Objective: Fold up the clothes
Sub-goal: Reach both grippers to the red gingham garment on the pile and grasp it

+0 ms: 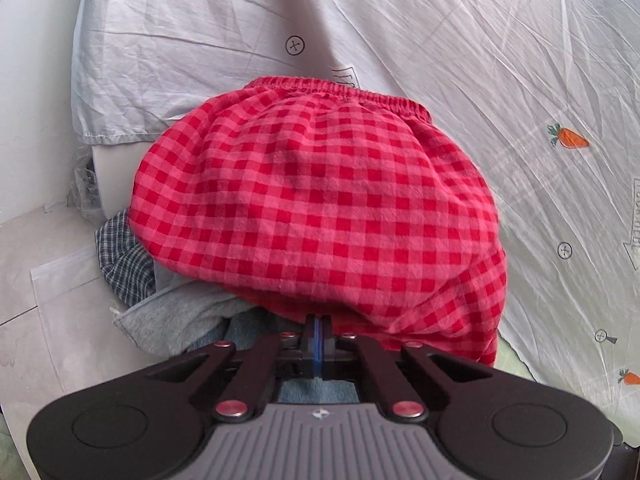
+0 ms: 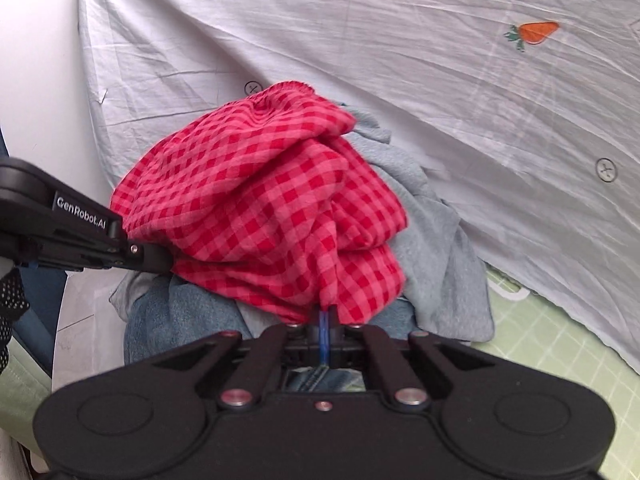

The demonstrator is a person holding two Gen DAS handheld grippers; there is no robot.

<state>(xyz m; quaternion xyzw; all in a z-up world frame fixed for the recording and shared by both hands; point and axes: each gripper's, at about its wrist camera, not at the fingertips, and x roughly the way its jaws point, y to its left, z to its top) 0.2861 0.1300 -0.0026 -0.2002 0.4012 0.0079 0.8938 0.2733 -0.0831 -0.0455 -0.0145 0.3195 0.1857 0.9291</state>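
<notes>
Red-and-pink checked shorts [image 1: 316, 204] with an elastic waistband lie bunched over a pile of clothes; they also show in the right wrist view [image 2: 264, 208]. My left gripper [image 1: 319, 320] is shut on the near hem of the shorts, and it shows from the side in the right wrist view [image 2: 160, 260]. My right gripper [image 2: 325, 314] is shut on another edge of the same shorts. The fingertips of both are hidden under the cloth.
Under the shorts lie a grey garment [image 2: 444, 240], a blue towel-like cloth [image 2: 168, 320] and a dark checked garment [image 1: 124, 256]. A white sheet [image 1: 480, 60] with carrot prints covers the surface behind. A green mat [image 2: 540, 340] lies at the right.
</notes>
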